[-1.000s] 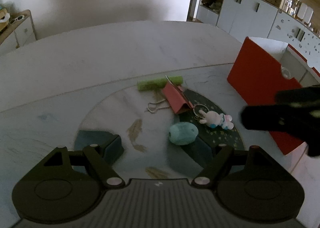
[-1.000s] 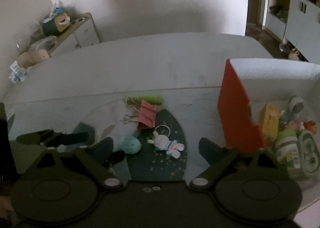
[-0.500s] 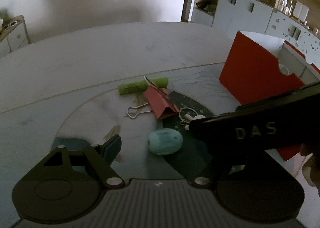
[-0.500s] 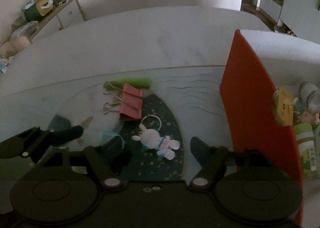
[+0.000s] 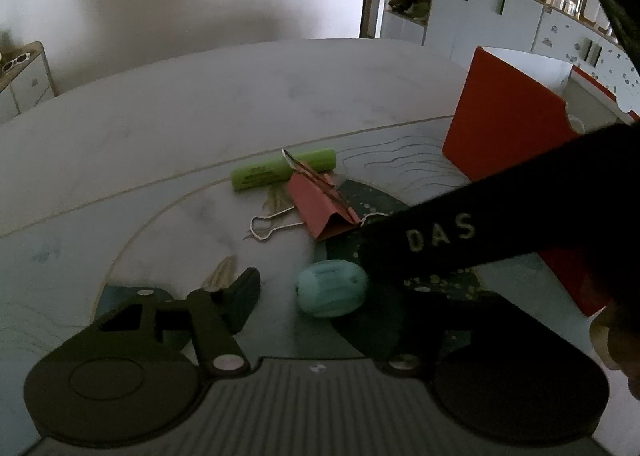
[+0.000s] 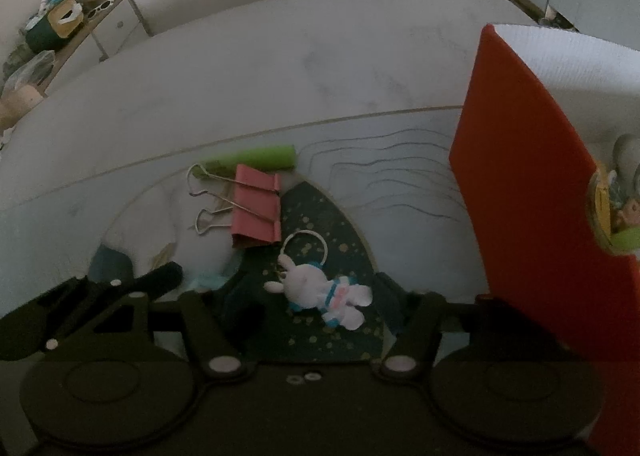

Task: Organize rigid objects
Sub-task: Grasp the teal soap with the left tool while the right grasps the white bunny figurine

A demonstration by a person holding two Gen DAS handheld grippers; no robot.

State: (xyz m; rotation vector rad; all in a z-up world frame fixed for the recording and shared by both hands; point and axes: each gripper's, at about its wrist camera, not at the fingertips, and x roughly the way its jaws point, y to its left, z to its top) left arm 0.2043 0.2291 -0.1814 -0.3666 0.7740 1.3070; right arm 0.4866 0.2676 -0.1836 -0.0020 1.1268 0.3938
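Note:
A white rabbit keychain lies on the dark patch of the mat between the open fingers of my right gripper. A teal egg-shaped object lies between the open fingers of my left gripper; the right gripper's body crosses in front and hides the left gripper's right finger. A pink binder clip and a green cylinder lie farther back. The red box stands to the right.
The red box holds several items, seen through its cut-out. The printed mat covers the white table. A cabinet with clutter stands at back left, white cupboards at back right.
My right gripper has moved forward and down, so the rabbit keychain now lies between its fingers. My left gripper has edged closer to the teal object. The right gripper's body covers more of the left view.

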